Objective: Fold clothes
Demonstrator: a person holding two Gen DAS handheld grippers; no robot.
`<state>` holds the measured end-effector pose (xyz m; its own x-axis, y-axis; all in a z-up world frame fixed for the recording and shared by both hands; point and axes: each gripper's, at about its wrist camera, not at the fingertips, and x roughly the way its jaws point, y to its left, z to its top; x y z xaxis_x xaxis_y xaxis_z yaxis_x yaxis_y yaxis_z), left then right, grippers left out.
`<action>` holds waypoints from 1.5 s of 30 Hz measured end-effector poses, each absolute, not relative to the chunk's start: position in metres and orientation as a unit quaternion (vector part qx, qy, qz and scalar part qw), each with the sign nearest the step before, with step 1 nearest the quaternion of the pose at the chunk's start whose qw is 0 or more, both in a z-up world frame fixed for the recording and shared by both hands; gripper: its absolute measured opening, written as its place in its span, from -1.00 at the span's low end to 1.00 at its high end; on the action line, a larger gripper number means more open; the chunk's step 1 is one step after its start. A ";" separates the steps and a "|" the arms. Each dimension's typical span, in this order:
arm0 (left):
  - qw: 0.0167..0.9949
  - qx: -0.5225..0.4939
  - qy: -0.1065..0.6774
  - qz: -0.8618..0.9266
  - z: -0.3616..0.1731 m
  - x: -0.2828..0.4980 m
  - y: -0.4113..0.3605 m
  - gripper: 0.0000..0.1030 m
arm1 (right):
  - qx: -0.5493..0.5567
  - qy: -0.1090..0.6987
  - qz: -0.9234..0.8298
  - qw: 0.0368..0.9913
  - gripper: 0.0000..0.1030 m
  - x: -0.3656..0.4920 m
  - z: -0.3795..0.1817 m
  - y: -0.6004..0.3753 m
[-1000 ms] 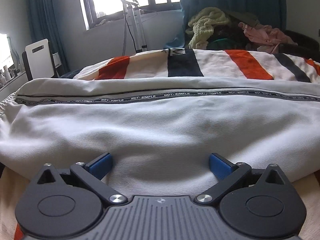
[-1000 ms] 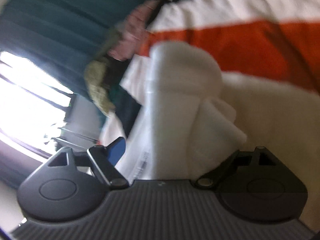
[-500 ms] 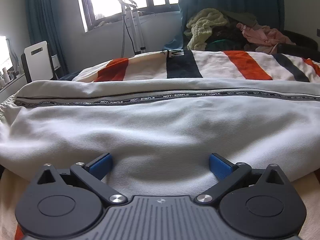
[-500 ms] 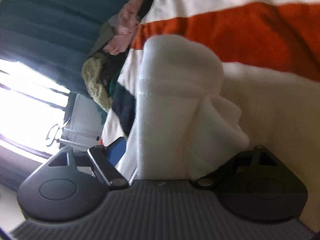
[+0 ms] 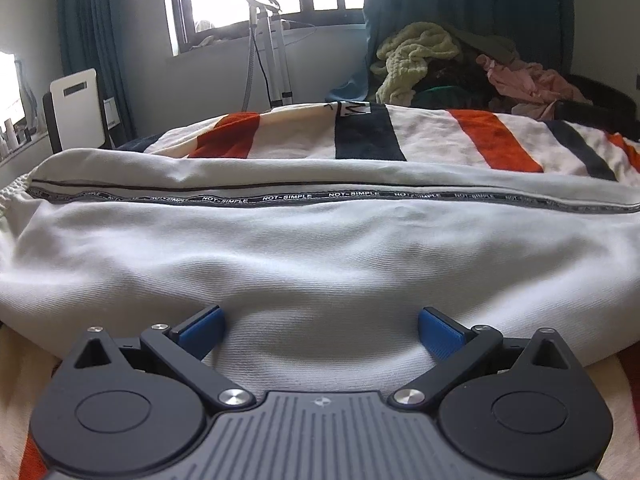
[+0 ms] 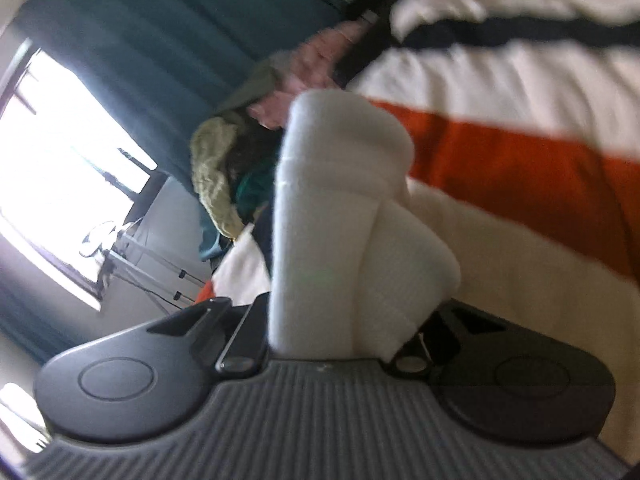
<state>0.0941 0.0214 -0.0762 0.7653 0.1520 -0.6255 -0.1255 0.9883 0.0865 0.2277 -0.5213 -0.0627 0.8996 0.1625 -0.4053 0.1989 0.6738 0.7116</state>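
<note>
Here the white trousers (image 5: 320,248) lie stretched across the bed (image 5: 492,140), lengthwise from the left edge to the right, on its striped blanket, with the lettered side tape (image 5: 320,196) running straight along the upper layer. The elastic waist (image 5: 12,196) sits at the bed's left edge; the legs appear already laid one on the other, so the lengthwise fold is judged done. The left gripper (image 5: 320,328) rests low at the near edge of the cloth, its blue pads (image 5: 200,328) spread wide apart with cloth lying between them but not pinched. In the right wrist view, the right gripper (image 6: 344,332) has just been closing, and its jaws now pinch a thick bunch of white cloth (image 6: 344,216), apparently the trousers' far end, gathered in several layers and raised off the blanket; the pads themselves are hidden by the cloth. What remains, on this reading, is the crosswise fold: carrying the gripped end over toward the waist, laying it flat, and perhaps halving once more. A heap of other clothes (image 5: 460,68) waits beyond the bed's far edge, so most of the task is judged still ahead.
</note>
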 end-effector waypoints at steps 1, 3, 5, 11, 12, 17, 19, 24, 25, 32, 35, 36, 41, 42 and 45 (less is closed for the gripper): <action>0.939 0.013 0.335 0.071 -0.074 0.094 0.023 0.99 | 0.392 0.216 -0.010 0.894 -0.72 0.225 -0.052 -0.515; 0.944 -0.020 0.325 0.056 -0.068 0.092 0.030 0.99 | 0.376 0.198 -0.010 0.905 -0.72 0.225 -0.031 -0.501; 0.945 -0.056 0.320 0.040 -0.062 0.091 0.038 0.99 | 0.326 0.180 -0.004 0.928 -0.72 0.224 -0.004 -0.472; 0.946 -0.160 0.280 0.026 -0.038 0.087 0.077 0.99 | 0.168 0.125 0.062 0.976 -0.72 0.211 0.043 -0.353; 0.945 -0.188 0.265 0.022 -0.034 0.086 0.087 0.99 | 0.141 0.116 0.076 0.980 -0.72 0.208 0.048 -0.330; 0.935 -0.290 0.203 0.024 -0.021 0.079 0.131 0.99 | 0.011 0.099 0.146 0.984 -0.72 0.188 0.023 -0.210; 0.923 -0.340 0.180 0.013 -0.023 0.077 0.147 0.99 | -0.044 0.125 0.178 0.975 -0.71 0.183 -0.009 -0.160; 0.908 -0.387 0.158 -0.027 -0.033 0.079 0.151 0.99 | -0.140 0.227 0.230 0.936 -0.68 0.181 -0.082 -0.097; 0.910 -0.381 0.159 -0.036 -0.033 0.081 0.148 0.99 | -0.156 0.226 0.228 0.934 -0.67 0.172 -0.086 -0.090; 0.924 -0.335 0.179 -0.046 -0.034 0.090 0.131 0.99 | -0.122 0.308 0.312 0.891 0.15 0.160 -0.050 -0.117; 0.927 -0.326 0.181 -0.048 -0.033 0.086 0.128 0.99 | -0.109 0.326 0.346 0.873 0.46 0.142 -0.044 -0.144; 0.928 -0.322 0.182 -0.049 -0.033 0.085 0.128 0.99 | -0.105 0.332 0.357 0.867 0.45 0.136 -0.042 -0.152; 0.937 -0.285 0.197 -0.052 -0.030 0.077 0.114 0.99 | -0.045 0.338 0.356 0.870 0.46 0.117 -0.027 -0.210; 0.938 -0.279 0.200 -0.056 -0.030 0.075 0.110 0.98 | -0.021 0.332 0.341 0.879 0.46 0.117 -0.024 -0.222; 0.943 -0.252 0.208 -0.069 -0.031 0.069 0.096 0.95 | 0.031 0.295 0.290 0.910 0.46 0.118 -0.015 -0.252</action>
<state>0.0689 0.0960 -0.0305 0.9038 -0.2348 -0.3579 0.0251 0.8637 -0.5034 0.1176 -0.2517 -0.0149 0.6576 0.5458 -0.5194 -0.5090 0.8301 0.2278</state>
